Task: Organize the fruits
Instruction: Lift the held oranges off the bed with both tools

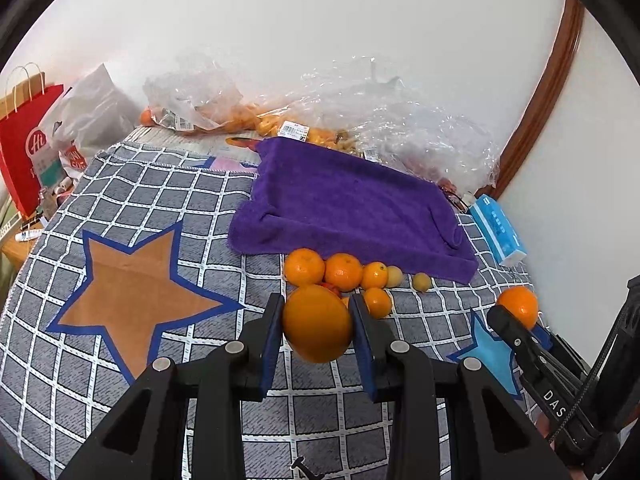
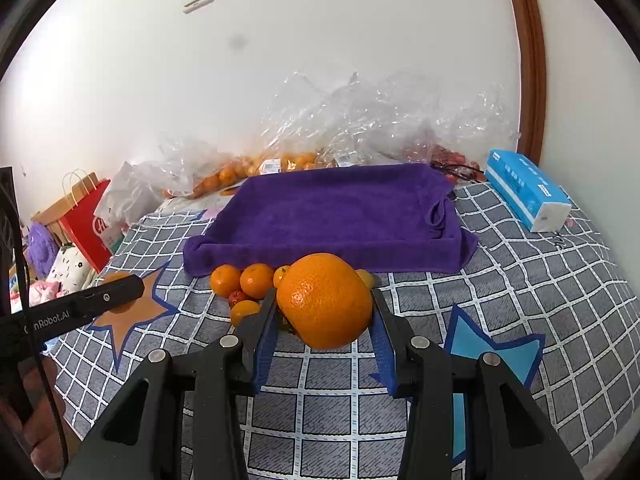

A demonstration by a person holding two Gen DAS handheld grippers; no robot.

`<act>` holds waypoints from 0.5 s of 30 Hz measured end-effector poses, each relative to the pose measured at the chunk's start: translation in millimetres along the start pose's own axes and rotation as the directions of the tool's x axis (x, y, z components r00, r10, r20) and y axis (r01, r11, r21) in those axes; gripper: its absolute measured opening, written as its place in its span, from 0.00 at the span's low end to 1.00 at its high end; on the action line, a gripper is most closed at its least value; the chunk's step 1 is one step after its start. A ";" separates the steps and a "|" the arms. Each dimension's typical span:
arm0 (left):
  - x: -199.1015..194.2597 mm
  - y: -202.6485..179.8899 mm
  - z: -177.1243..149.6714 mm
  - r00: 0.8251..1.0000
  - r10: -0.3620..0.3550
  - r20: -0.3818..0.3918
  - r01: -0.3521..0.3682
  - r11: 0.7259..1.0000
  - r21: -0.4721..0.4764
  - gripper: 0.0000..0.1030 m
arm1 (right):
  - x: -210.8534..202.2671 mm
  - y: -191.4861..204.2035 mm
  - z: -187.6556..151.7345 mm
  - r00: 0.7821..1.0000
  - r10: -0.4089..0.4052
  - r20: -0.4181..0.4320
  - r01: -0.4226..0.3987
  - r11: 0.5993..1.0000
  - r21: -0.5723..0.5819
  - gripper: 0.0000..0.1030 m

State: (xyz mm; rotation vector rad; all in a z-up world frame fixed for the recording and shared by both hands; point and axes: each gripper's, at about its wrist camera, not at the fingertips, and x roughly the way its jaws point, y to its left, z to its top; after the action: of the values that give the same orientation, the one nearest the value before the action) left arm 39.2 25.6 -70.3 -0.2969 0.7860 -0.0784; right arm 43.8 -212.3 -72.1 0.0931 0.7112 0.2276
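Orange, smooth-skinned and round: one orange (image 1: 318, 323) clamped between the blue pads of the left gripper (image 1: 318, 320), low centre of the left view, held above the cloth. A larger, dimpled orange (image 2: 325, 301) is gripped the same way by the right gripper (image 2: 325, 308), centre of the right view.

Purple towel (image 1: 344, 204), thick terry, draped over a shallow rectangular form with raised edges; what lies beneath it is hidden.

Small fruits (image 1: 344, 272), a loose cluster of oranges and paler yellow ones, touching one another just in front of the towel's near edge; a red fruit among them is mostly covered.

Grey checked cloth (image 1: 160, 184) with white grid lines, an orange-brown star and a light blue star, the latter cut off by the gripper.

Clear plastic bags (image 2: 360, 120), crinkled, along the white wall; more oranges inside, blurred.

Blue tissue pack (image 2: 524, 192), right of the towel.

Red paper bag (image 1: 24, 152), far left, partly cut off.
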 end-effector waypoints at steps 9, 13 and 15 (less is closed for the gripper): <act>2.0 -1.6 1.5 1.000 -0.002 -0.005 0.002 1.000 0.003 0.30 | 3.6 -6.7 1.1 1.000 -0.003 -0.003 0.003 1.000 0.025 0.41; 4.3 -2.9 4.4 1.000 -0.003 -0.007 0.003 1.000 0.011 0.30 | 5.3 -7.7 1.0 1.000 -0.011 -0.008 0.011 1.000 0.023 0.41; 5.1 -3.1 6.1 1.000 -0.005 -0.004 0.005 1.000 0.013 0.30 | 4.9 -8.4 1.9 1.000 -0.013 -0.004 0.013 1.000 0.024 0.41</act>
State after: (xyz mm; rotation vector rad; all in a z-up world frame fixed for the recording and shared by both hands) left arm 47.2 23.1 -68.8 -0.2867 0.7887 -0.0890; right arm 50.1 -219.3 -75.1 0.1108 0.7178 0.2068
